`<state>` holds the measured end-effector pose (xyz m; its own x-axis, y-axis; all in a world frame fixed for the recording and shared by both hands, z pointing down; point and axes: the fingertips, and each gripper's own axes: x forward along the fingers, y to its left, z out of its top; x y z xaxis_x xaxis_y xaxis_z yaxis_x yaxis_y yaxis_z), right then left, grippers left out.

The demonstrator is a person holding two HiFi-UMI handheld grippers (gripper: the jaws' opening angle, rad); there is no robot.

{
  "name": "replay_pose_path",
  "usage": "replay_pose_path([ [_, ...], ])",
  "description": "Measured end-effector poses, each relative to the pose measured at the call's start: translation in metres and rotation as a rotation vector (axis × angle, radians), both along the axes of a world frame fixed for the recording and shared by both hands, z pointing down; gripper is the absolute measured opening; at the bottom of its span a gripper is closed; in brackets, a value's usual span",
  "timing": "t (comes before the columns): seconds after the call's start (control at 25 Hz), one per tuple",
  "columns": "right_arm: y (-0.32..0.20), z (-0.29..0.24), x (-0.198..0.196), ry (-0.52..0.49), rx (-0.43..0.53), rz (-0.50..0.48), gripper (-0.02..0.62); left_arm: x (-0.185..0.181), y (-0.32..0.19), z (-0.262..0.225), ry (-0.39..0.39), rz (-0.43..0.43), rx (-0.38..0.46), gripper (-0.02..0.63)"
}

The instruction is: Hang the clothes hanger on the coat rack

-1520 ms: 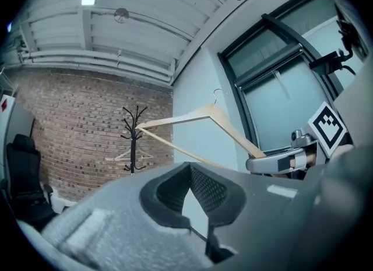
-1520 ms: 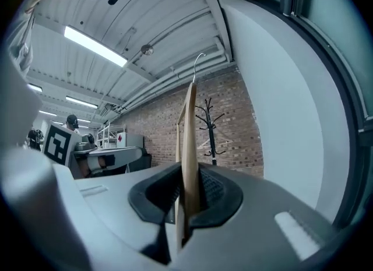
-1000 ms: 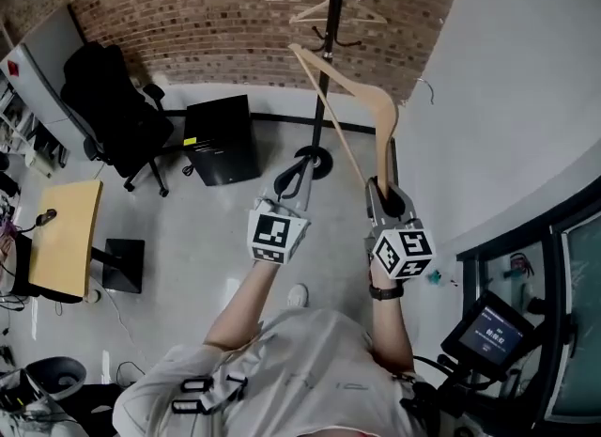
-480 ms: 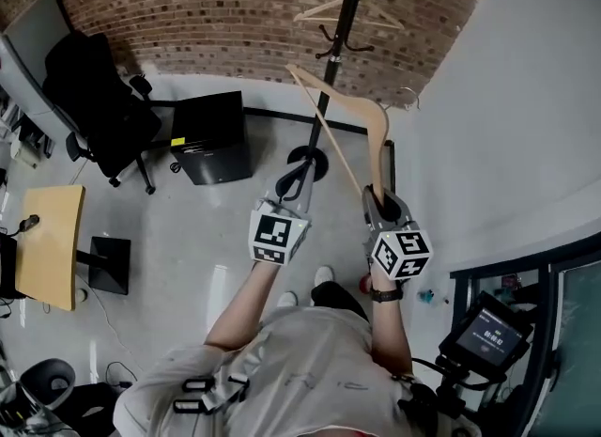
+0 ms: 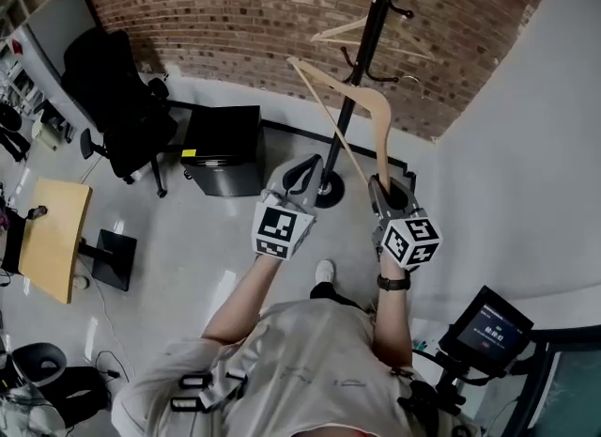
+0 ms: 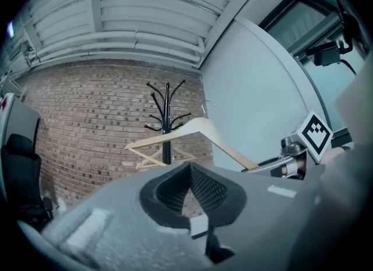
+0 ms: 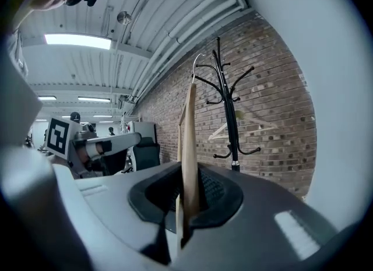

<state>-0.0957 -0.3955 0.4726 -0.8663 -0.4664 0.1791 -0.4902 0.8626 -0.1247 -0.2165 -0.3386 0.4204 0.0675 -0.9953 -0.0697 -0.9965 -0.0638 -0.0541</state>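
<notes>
- The wooden hanger (image 5: 383, 134) is up in the air, held by my right gripper (image 5: 387, 193), whose jaws pinch the end of one shoulder arm
- From that grip its long axis runs away from me toward the brick wall (image 5: 207, 12), slanting to my left; the far tip ends left of the coat rack (image 5: 362, 59) pole
- In the right gripper view the hanger is edge-on, a thin upright strip rising out of the jaws, with its wire hook (image 7: 195, 61) curling at the top
- It is not on any peg: the coat rack stands just behind it, and in the head view the crossbar passes in front of the pole; I cannot tell whether they touch
- The gripped tip is buried between the pads, and the wire hook is too faint to make out in the head view
- The top of the coat rack is cut off by the upper edge of the head view
- The hanger is pale bare wood, triangular: two sloping shoulders meeting at a bend, and a slim straight bar beneath
- A second hanger (image 5: 329, 33) of similar pale wood hangs on the rack, higher up
- My left gripper (image 5: 302, 174) is beside the right one, apart from the hanger, jaws pressed together with nothing between them
</notes>
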Motion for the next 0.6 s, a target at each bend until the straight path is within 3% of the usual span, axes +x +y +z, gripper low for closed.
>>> replay_pose_path([
  [0.16, -0.057, -0.009, -0.014, 0.021, 0.030, -0.067, 0.049, -0.005, -0.050, -0.020, -0.019, -0.014, 0.027, 0.002],
  [0.6, -0.188, -0.044, -0.043, -0.011, 0.055, -0.275, 0.051, -0.014, -0.157, -0.024, -0.050, -0.032, 0.007, 0.002],
])
